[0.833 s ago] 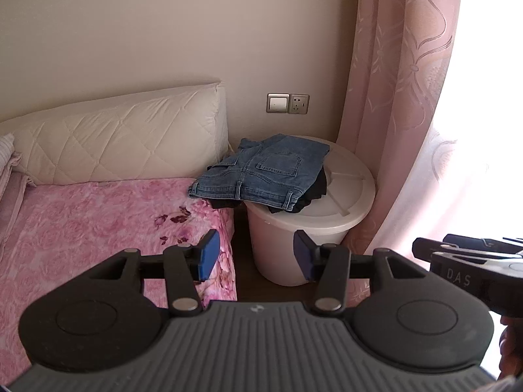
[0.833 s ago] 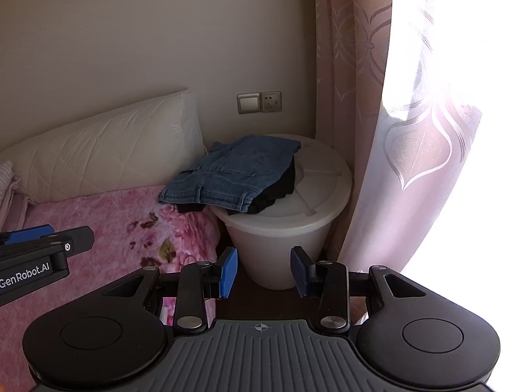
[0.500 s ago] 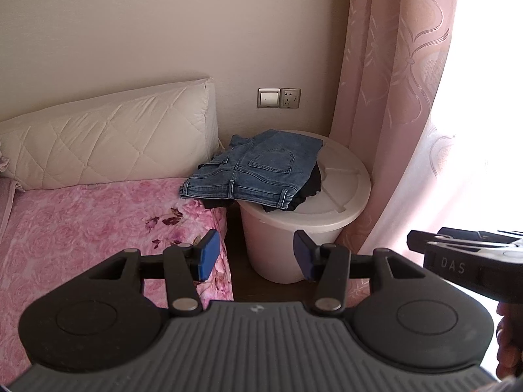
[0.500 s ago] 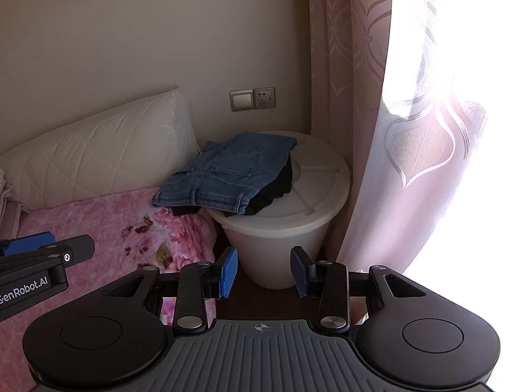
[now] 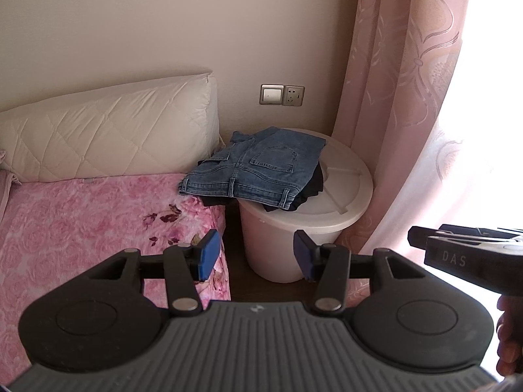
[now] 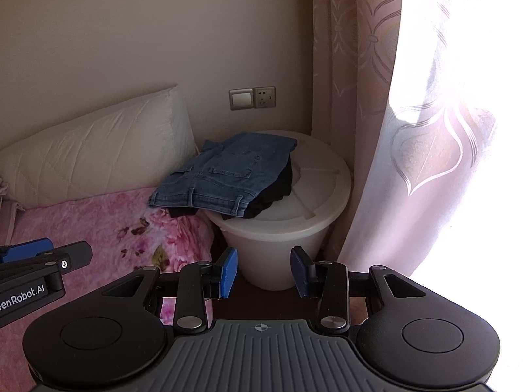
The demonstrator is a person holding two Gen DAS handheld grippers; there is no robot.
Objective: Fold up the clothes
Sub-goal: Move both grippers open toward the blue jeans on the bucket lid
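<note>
Folded blue denim shorts [image 5: 258, 171] [image 6: 225, 178] lie on a dark garment [image 5: 310, 186] [image 6: 274, 192], stacked on the lid of a white bucket [image 5: 340, 196] [image 6: 313, 202] and overhanging the bed's corner. My left gripper [image 5: 253, 258] is open, nothing between its blue pads, well short of the stack. My right gripper [image 6: 264, 271] is also open and empty, at a similar distance. Each gripper's body shows at the edge of the other's view.
A bed with a pink floral cover [image 5: 81, 222] [image 6: 98, 222] fills the left, with a cream quilted pillow [image 5: 108, 134] against the wall. A switch and socket [image 5: 282, 94] sit above the bucket. Pink curtains [image 5: 408, 114] [image 6: 376, 114] hang at the right by a bright window.
Both views have shifted slightly, so the bucket and shorts sit a little further left and higher in the frames. Both pairs of jaws keep the same gap.
</note>
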